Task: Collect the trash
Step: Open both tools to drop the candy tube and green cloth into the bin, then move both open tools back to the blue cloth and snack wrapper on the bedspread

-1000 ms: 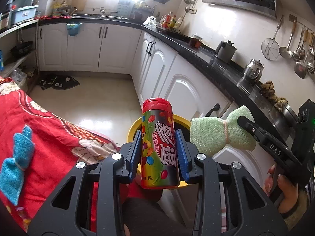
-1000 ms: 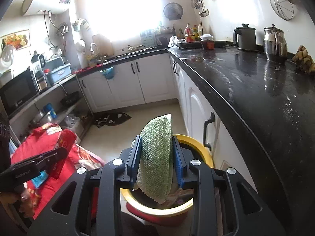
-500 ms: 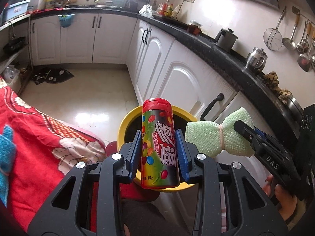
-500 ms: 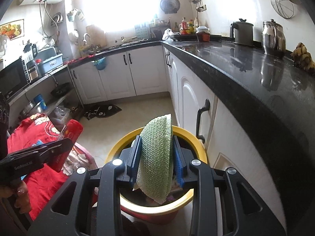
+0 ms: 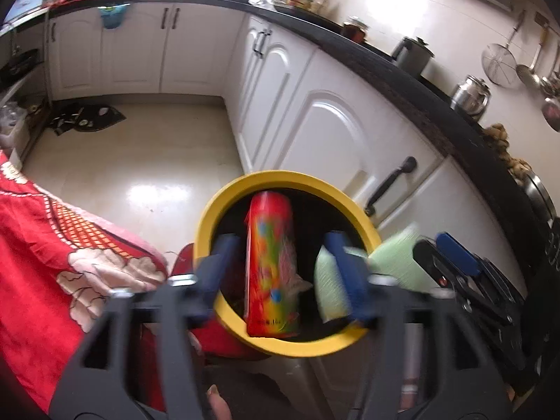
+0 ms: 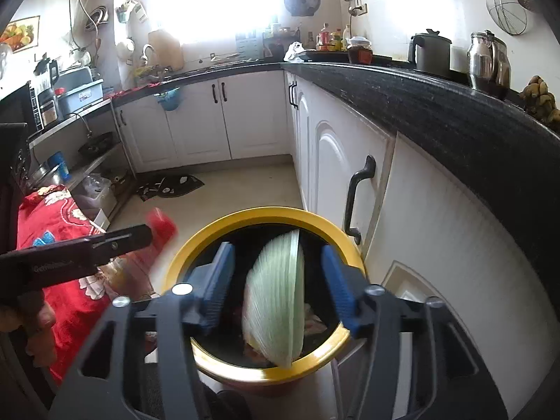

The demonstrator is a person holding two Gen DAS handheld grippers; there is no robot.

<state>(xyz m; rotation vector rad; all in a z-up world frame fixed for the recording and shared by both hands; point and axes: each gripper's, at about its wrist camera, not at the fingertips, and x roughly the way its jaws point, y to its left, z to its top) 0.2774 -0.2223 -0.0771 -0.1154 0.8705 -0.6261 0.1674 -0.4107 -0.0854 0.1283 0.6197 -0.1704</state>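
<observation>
A yellow-rimmed bin [image 5: 280, 176] stands on the floor below both grippers. My left gripper [image 5: 283, 266] hangs over it with its jaws opening. A red candy tube [image 5: 271, 273], blurred, is between the blue pads [image 5: 224, 266] with a gap on each side. In the right wrist view my right gripper [image 6: 276, 280] is over the same bin [image 6: 266, 211], jaws opening too. A green foam net [image 6: 274, 297] is loose and blurred between its pads [image 6: 337, 285], touching neither. The net [image 5: 392, 255] also shows at the right of the left wrist view.
White cabinets [image 6: 336, 161] with black handles [image 6: 357, 203] under a black countertop [image 6: 437, 105] run close along the bin's right. A red flowered cloth [image 5: 42, 245] lies at the left. A dark mat [image 5: 87, 120] lies on the pale floor beyond.
Both grippers sank closer to the bin. Both pairs of jaws went from shut to apart. The candy tube and the foam net are no longer clamped and look blurred over the bin.
</observation>
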